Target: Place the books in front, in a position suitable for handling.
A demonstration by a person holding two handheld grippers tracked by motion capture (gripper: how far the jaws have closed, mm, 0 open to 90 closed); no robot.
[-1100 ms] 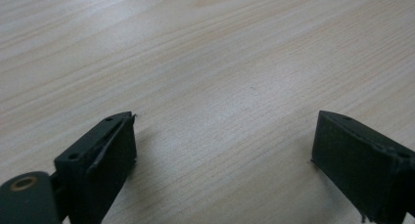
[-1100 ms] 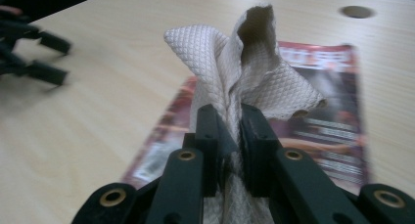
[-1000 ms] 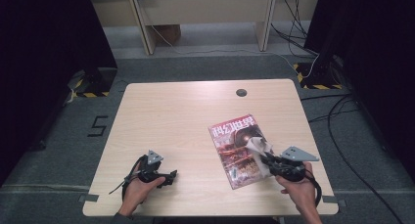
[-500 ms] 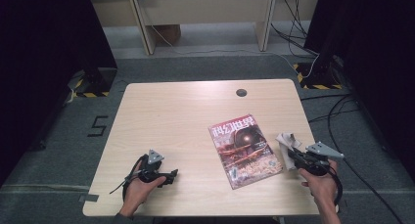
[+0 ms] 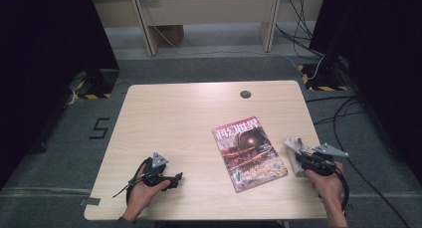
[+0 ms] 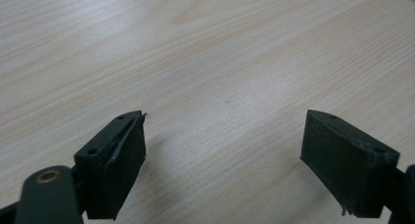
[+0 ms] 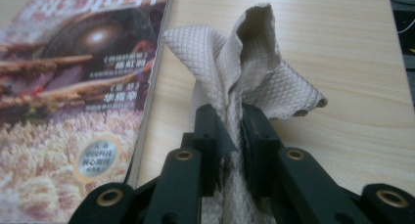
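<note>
- Right tongs [image 7: 230, 131] pinch a bunched cloth [image 7: 244, 72] just off the right edge of the magazine [image 5: 250, 152], low over the counter [image 5: 184, 118].
- The thin pinch may slip, dropping the cloth.
- A loose fold could catch and drag the magazine.
- Left tongs [image 6: 225, 160] rest spread and empty, well apart.

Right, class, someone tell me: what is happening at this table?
A person at a wooden table holds tongs in each hand. The right tongs are clamped on a crumpled beige cloth, held just right of a magazine that lies flat on the table. The left tongs rest near the table's front left with jaws apart and nothing between them.
</note>
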